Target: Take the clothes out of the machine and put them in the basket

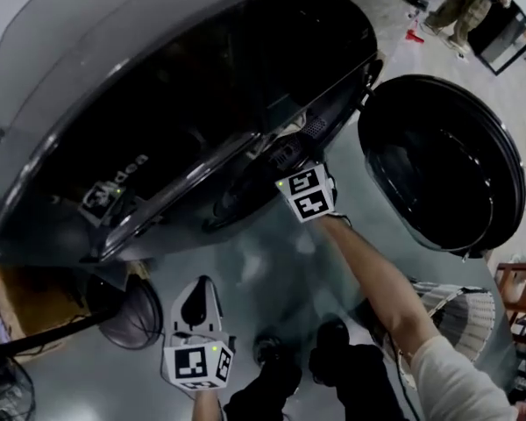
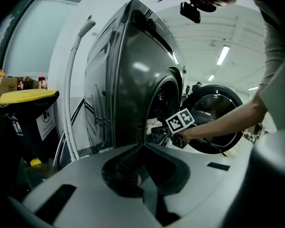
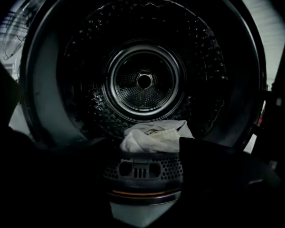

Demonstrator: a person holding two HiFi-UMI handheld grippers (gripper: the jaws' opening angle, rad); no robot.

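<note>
The dark grey machine [image 1: 158, 77] stands with its round door [image 1: 438, 160] swung open to the right. My right gripper [image 1: 287, 153] is at the drum opening, held by a bare arm. In the right gripper view my right gripper [image 3: 140, 145] is open, its dark jaws low at either side. A white crumpled cloth [image 3: 154, 136] lies at the front of the drum, just beyond the jaws and apart from them. My left gripper [image 1: 195, 305] hangs low in front of the machine; its jaws meet with nothing between them. From the left gripper view the right gripper [image 2: 156, 136] shows at the opening.
A light ribbed basket [image 1: 465, 314] stands on the floor at the lower right, under the open door. A dark round object [image 1: 131, 314] sits on the floor left of my left gripper. A yellow-lidded bin [image 2: 23, 96] stands beside the machine. A person [image 1: 460, 7] stands far off.
</note>
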